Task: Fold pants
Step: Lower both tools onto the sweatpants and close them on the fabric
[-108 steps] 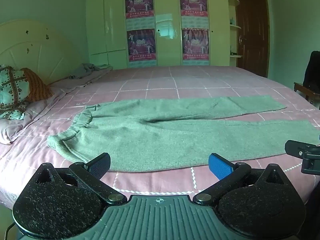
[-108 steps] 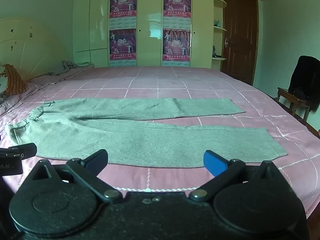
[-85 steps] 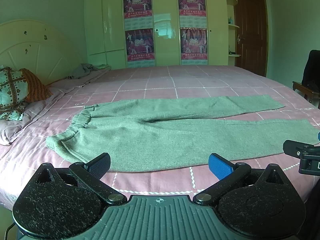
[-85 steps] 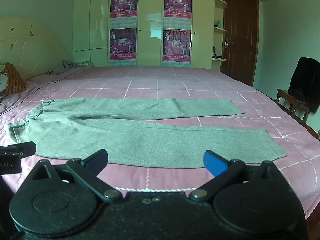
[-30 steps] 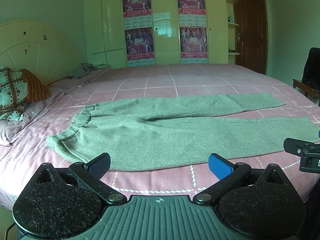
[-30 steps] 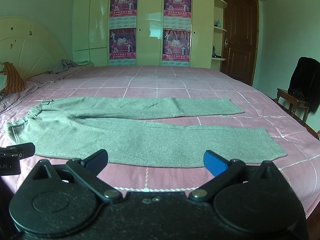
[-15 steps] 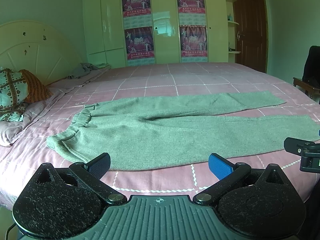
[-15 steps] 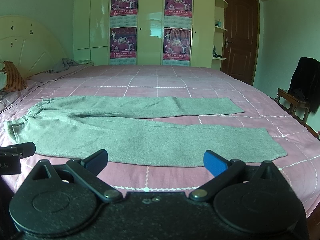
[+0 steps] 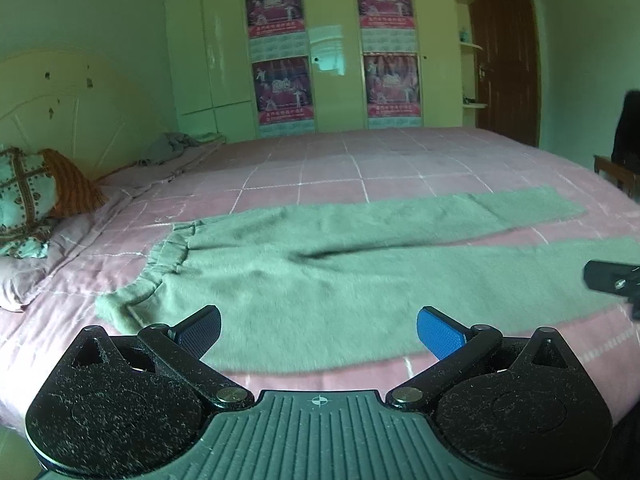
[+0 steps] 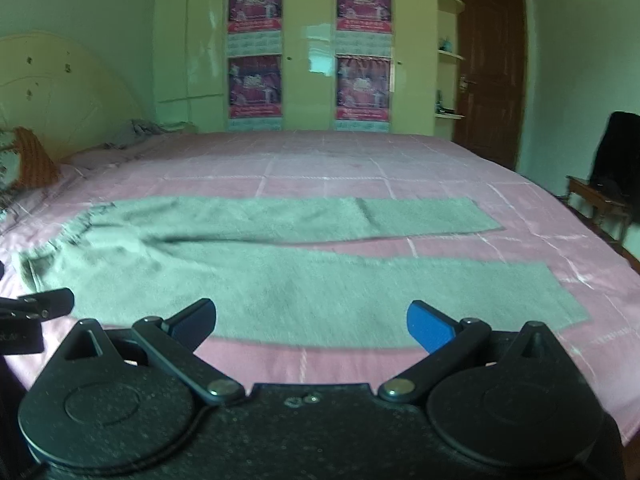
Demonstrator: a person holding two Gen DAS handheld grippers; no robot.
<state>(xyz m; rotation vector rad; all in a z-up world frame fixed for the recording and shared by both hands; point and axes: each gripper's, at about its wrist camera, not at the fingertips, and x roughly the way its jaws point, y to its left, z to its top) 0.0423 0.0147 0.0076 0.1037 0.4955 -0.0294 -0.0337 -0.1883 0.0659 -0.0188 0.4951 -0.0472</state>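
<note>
The left gripper [image 9: 318, 330] is hovering with its jaws spread wide and nothing between them, low in the frame over the near edge of the pants [image 9: 320, 280]. The right gripper [image 10: 312, 320] is doing the same in its own view: jaws wide apart, empty, sitting just short of the near leg [image 10: 360, 300]. Neither is touching cloth, as far as the views show.

Judging by this, the folding is not yet begun. The pants are lying fully spread across the middle of both frames, the two legs apart in a narrow V, with the far leg [image 10: 320, 218] running toward the right of the frame and the waistband [image 9: 168, 256] bunching at centre left. Every fold is still to be made, and the first grasp looks to be what is coming.

The fabric is looking thick, soft and fuzzy, grey-green, lying mostly flat, with a gathered elastic waist and a shallow crease at the crotch. Under it the bedspread [image 9: 400, 168] is showing as a smooth pink quilt crossed by pale grid stitching. At far left a patterned pillow [image 9: 24, 192] is resting against a cream curved headboard [image 9: 60, 120], and glossy wardrobe doors [image 10: 308, 40] with posters are filling the upper centre.
</note>
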